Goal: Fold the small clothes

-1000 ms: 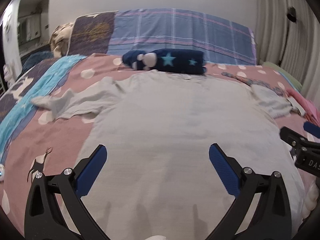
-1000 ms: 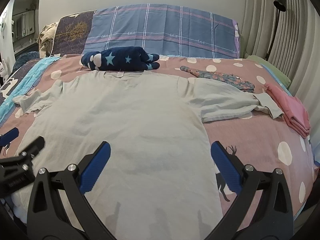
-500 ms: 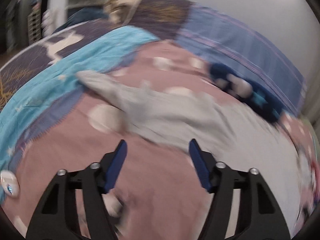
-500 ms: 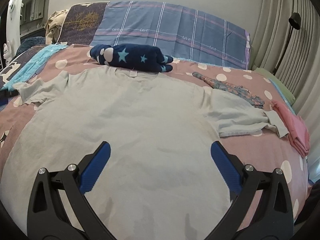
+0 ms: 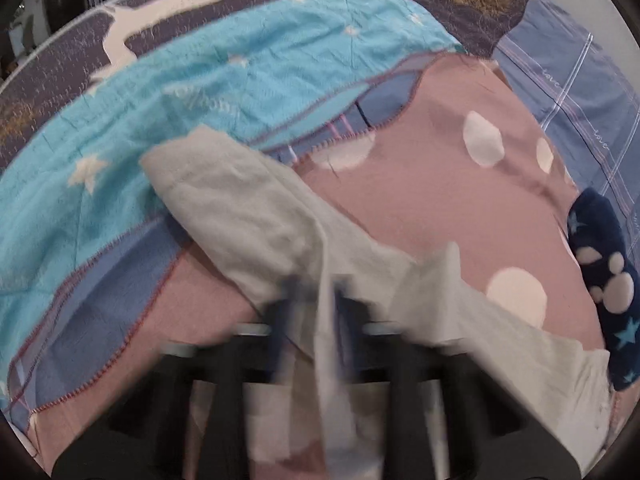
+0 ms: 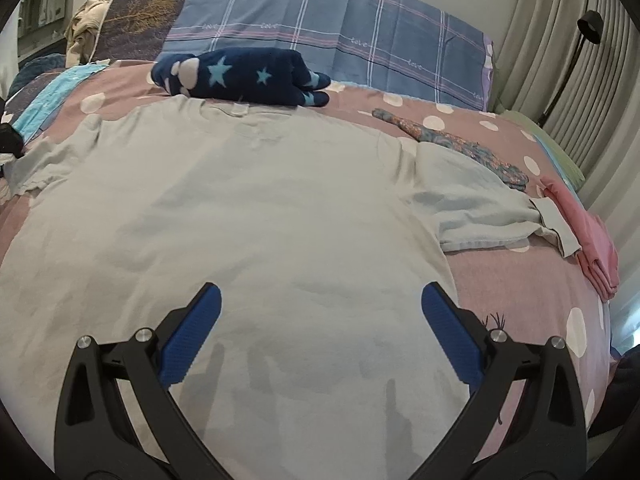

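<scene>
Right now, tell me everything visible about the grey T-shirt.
The grey T-shirt is pale, soft knit, lying flat and face-down-looking on the pink dotted bedspread, collar toward the navy star-patterned bundle. Its right sleeve lies rumpled beside a folded pink cloth. The left gripper is shut on the other sleeve, a ridge of fabric pinched between its fingers.

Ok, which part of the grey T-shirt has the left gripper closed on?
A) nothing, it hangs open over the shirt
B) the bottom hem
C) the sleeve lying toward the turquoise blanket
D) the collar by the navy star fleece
C: in the left wrist view the left gripper is pinched shut on a fold of the sleeve of the grey T-shirt, whose cuff reaches onto the turquoise blanket.
</scene>
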`<state>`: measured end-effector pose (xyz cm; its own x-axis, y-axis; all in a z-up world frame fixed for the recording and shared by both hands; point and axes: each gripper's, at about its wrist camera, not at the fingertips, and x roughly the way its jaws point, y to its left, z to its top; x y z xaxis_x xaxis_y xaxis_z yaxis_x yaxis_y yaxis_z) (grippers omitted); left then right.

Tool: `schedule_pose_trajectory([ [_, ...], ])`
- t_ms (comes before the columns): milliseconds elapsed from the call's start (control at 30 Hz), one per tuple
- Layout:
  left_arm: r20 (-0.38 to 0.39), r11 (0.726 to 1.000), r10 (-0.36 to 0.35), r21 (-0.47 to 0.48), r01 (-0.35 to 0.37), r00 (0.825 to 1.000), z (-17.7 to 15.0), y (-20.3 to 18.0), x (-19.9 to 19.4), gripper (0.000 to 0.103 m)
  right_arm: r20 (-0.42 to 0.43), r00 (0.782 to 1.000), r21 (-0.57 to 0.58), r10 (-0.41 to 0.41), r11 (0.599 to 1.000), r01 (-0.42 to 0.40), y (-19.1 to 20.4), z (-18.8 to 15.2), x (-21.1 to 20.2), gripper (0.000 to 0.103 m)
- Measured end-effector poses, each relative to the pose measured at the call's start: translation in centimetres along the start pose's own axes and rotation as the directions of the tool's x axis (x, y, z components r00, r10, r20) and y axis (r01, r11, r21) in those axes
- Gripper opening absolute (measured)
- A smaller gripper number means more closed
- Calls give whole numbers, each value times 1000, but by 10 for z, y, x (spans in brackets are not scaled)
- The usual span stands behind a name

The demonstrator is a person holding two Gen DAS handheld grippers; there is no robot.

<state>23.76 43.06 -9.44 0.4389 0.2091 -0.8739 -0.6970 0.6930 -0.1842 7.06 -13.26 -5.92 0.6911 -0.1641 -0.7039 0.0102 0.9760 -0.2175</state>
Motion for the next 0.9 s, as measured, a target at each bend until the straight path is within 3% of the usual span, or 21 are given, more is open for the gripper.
schedule_pose_trajectory([
  [67,46,998,-56,-2,56,997,2,-1,-11,2,-5,1000,4,3,1000,-3,-3,1,4,101],
  [133,137,985,-164,67,156,977,1,-17,-41,2,-5,1000,6,12,1000,-12,-4,1,7,101],
  [233,225,922,-347,261,287,910,-18,-61,-101,2,-6,1000,27,29,999,-29,-8,5,12,101],
  [267,236,876,-426,348,333,873,-31,-83,-125,3,-9,999,41,39,998,-38,-10,6,14,101],
  [300,237,843,-473,402,358,848,-42,-97,-139,3,-12,999,57,49,997,-48,-12,7,15,101],
  [367,206,740,-587,527,417,783,-72,-131,-169,3,-14,998,90,68,994,-66,-19,7,16,101],
  [400,157,668,-645,592,451,748,-95,-151,-181,3,-14,997,97,70,993,-68,-20,7,16,101],
  [500,24,531,-707,678,509,707,-143,-186,-189,3,-18,999,108,50,993,-48,-31,4,17,101],
  [567,-52,467,-700,721,512,712,-177,-202,-184,5,-25,998,118,53,992,-49,-38,2,18,101],
  [633,-112,415,-662,768,487,741,-211,-212,-169,11,-38,995,148,92,985,-86,-47,2,20,101],
  [733,-134,397,-591,810,431,796,-244,-210,-143,17,-28,975,209,221,955,-211,-58,7,23,98],
  [800,-156,394,-564,812,431,811,-253,-204,-130,22,-26,949,202,313,932,-302,-55,16,29,86],
  [900,-184,385,-561,806,451,807,-265,-189,-126,32,-47,925,150,377,918,-367,-38,33,35,68],
])
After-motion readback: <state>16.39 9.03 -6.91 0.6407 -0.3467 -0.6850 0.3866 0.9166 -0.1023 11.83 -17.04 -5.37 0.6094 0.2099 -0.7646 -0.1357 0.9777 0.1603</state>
